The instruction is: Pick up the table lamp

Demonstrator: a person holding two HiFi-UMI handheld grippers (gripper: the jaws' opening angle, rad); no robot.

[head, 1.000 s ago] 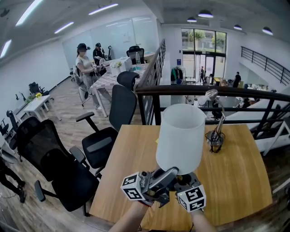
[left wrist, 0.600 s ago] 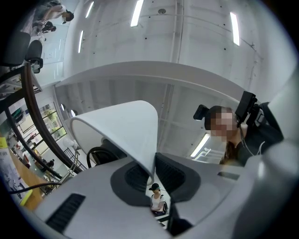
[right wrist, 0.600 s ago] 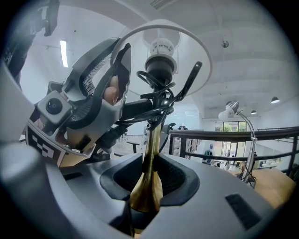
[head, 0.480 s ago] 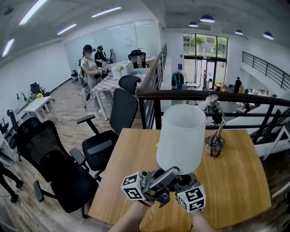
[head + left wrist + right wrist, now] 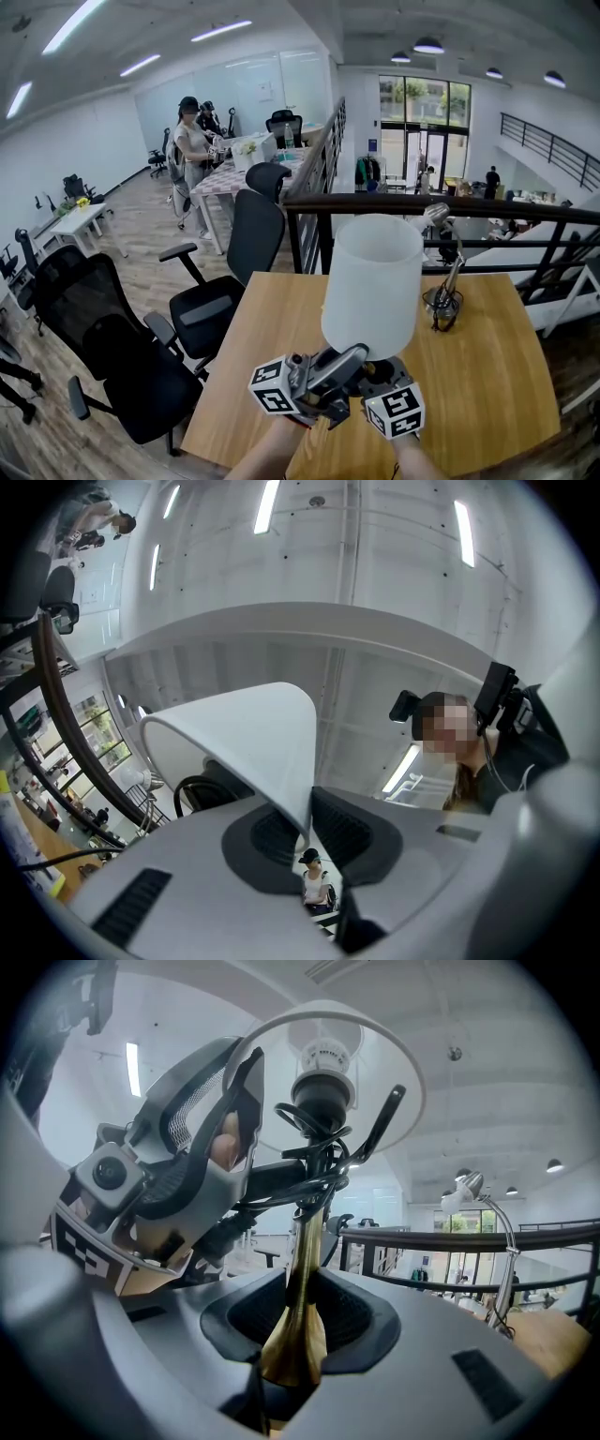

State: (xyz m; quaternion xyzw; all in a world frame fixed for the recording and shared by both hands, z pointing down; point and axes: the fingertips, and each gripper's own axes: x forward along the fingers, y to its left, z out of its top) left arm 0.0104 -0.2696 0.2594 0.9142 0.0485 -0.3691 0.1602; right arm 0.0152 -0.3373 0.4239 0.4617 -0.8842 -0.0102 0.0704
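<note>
A table lamp point(image 5: 373, 286) is held over the near edge of a wooden table point(image 5: 487, 375), clear of its pale, smooth top. The lamp is gripped by two hand-held tools. Its shade point(image 5: 239, 738) is a white, matte, slightly tapered drum, open at top and bottom. A thin black wire frame point(image 5: 323, 1152) and a dark socket point(image 5: 322, 1096) are seen inside the shade from below. The stem point(image 5: 298, 1288) is glossy brass-coloured metal, slim above and flaring wider toward its lower end. The base is not shown in any view.

The lamp is carried roughly upright above the table, its long axis running near vertical with the shade uppermost and the stem below.

The left gripper point(image 5: 307, 832) is closed on the thin lower rim of the shade, the wall of the shade pinched between its dark ribbed pads. The right gripper point(image 5: 298, 1321) is clamped on the brass stem, which rises from between its jaws toward the socket. Both tools sit beneath the shade, close together, over the table's near edge.

A slim silver desk lamp point(image 5: 446, 281) with a bent neck stands on the table's far right part. A dark railing point(image 5: 487, 202) runs just behind the table's far edge, and black office chairs point(image 5: 230, 262) are parked to the table's left.
</note>
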